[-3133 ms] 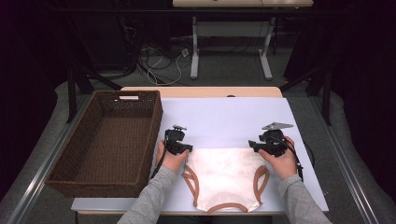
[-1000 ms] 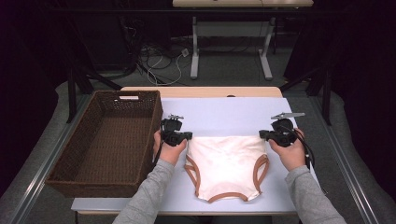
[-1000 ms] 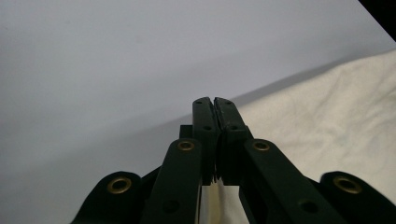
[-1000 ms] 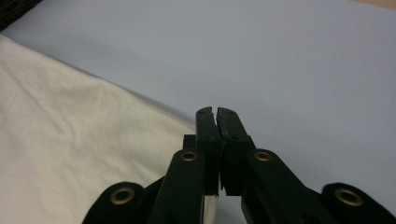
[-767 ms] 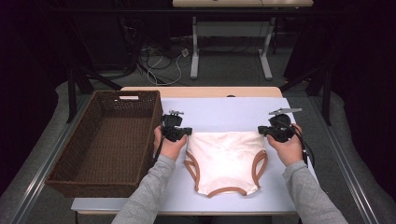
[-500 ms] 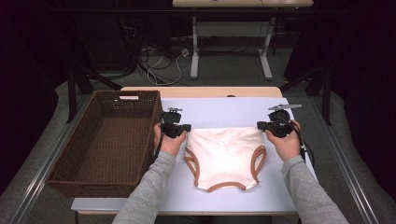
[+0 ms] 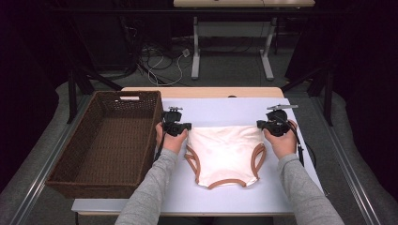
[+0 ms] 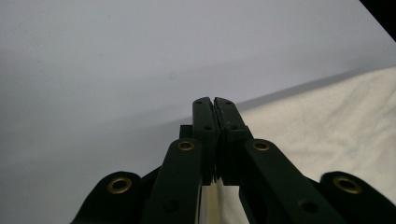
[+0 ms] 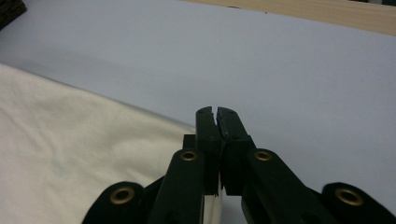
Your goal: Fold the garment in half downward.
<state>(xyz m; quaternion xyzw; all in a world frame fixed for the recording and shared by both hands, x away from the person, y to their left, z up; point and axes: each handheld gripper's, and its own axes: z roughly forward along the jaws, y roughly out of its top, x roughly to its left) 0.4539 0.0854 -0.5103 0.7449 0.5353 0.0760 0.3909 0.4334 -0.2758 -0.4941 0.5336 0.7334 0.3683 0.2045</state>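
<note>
Cream cloth: briefs [image 7: 225, 154], cream with brown trim on the leg holes and crotch edge, lie flat on the pale mat [image 7: 225, 110], waistband on the far side, crotch toward the person
Where: middle of the mat, between the two hands, just right of the basket [image 7: 108, 140] but apart from it
Left gripper [image 7: 180, 127]: jaws together, clamped on the left waistband corner; in the left gripper view a sliver of cream cloth [image 8: 327, 135] shows between the black jaws at their base
Right gripper [image 7: 267, 125]: jaws together, pinching the right waistband corner; the right gripper view shows the cloth [image 9: 79, 154] running in under the jaws from the left
Why held so: a grip on each top corner keeps the waistband pulled straight between the hands, so the cloth lies smooth and spread, probably ready for a fold or a lift
Look: surface mostly smooth with faint wrinkles near the corners; the waistband edge runs straight and casts a thin shadow on the mat
Basket: brown wicker, open, on the left end of the table, likely where the briefs will go
Judgement: spreading looks nearly done; next move calls for both hands to act evenly, or the cloth will skew
</note>
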